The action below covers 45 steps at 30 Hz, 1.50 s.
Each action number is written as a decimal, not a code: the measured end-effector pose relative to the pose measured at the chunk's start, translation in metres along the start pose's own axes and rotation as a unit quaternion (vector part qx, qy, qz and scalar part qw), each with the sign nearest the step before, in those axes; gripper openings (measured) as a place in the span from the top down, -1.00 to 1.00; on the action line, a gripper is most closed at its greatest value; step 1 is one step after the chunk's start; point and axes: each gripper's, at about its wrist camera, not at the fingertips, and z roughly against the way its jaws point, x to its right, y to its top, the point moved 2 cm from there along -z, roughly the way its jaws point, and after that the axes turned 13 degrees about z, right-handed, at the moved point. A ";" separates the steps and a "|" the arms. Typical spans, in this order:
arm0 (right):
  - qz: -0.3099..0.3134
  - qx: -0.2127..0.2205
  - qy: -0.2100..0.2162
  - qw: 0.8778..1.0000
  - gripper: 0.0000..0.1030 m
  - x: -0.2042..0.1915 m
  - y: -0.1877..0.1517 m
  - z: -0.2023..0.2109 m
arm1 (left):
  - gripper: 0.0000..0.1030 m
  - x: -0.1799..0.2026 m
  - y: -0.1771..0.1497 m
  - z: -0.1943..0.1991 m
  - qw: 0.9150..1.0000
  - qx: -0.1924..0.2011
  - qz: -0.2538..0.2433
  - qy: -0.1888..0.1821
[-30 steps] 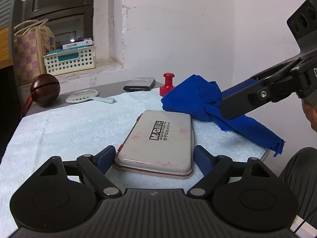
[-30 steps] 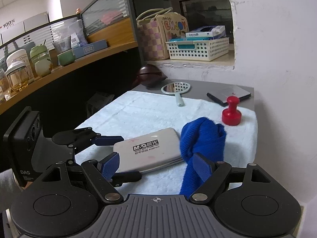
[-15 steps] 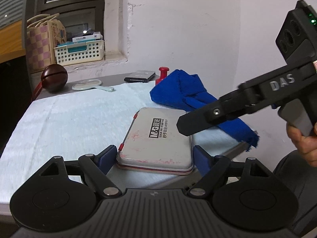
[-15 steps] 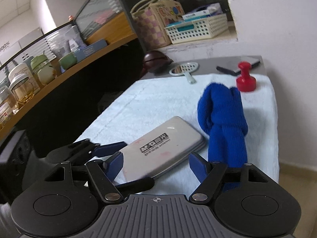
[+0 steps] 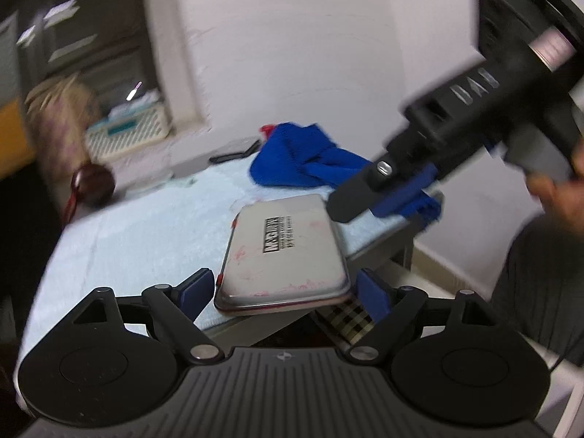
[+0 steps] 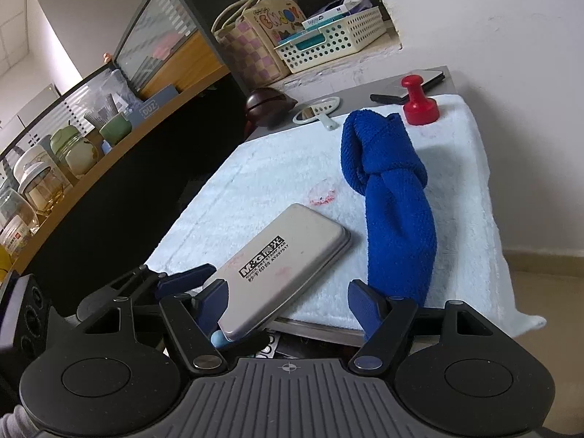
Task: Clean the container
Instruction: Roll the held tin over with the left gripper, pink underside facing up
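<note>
Left wrist view. The left tool (image 5: 283,286) grips the near end of the stamp-pad tin (image 5: 284,252), one blue finger pressed on each long side. The tin is shut, tilted, and its near end juts past the near edge of the bench (image 5: 255,328), which is covered by a pale towel (image 5: 146,226). Red ink smears mark the lid, mostly along its near and left margins, so by this evidence wiping has not yet cleaned it. The right tool (image 5: 387,197) enters from the right above the tin's far right corner; this view is motion-blurred, and whether its fingers clamp the blue cloth (image 5: 303,160) cannot be told here. The cloth lies bunched just beyond the tin.

Right wrist view. The right tool (image 6: 288,303) stands open, nothing held between its fingers. The tin (image 6: 281,266) lies at near left, held by the left tool (image 6: 197,284); the blue cloth (image 6: 390,204) lies rolled along the towel (image 6: 255,182) at right, its near end draped over the bench edge beside the right finger. A red ink blotch (image 6: 322,197) stains the towel just beyond the tin. A red stamp (image 6: 419,104) stands at far right. The perforated white basket (image 6: 335,42) on the far ledge holds a teal tray and boxes.

Judged progress: early; the cloth remains to be picked up and the lid wiped.
</note>
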 end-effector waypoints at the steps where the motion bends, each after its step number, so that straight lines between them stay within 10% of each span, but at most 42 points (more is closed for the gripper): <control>1: 0.001 0.000 -0.001 1.000 -0.47 0.000 0.000 0.000 | -0.75 0.002 -0.001 0.001 1.000 0.003 -0.024 0.003; 7: 0.004 0.003 -0.005 1.000 -0.47 0.000 0.001 0.003 | -0.74 0.013 -0.010 -0.002 0.989 0.011 -0.149 0.017; 14: 0.009 0.007 -0.010 1.000 -0.47 -0.001 0.002 0.006 | -0.20 0.017 -0.011 -0.004 0.984 0.014 -0.179 -0.003; 24: 0.015 0.011 -0.017 1.000 -0.47 -0.002 0.004 0.010 | 0.03 -0.026 0.016 0.009 0.998 0.014 0.010 -0.067; 30: 0.018 0.014 -0.022 0.999 -0.47 -0.002 0.005 0.013 | 0.15 -0.067 0.022 0.014 0.981 0.028 0.160 -0.101; 38: 0.023 0.018 -0.028 0.999 -0.47 -0.003 0.006 0.016 | 0.65 -0.095 0.022 0.029 0.970 0.058 0.229 -0.061; 45: 0.028 0.020 -0.033 0.999 -0.47 -0.004 0.007 0.018 | 0.56 -0.122 0.011 0.033 0.952 0.063 0.297 -0.032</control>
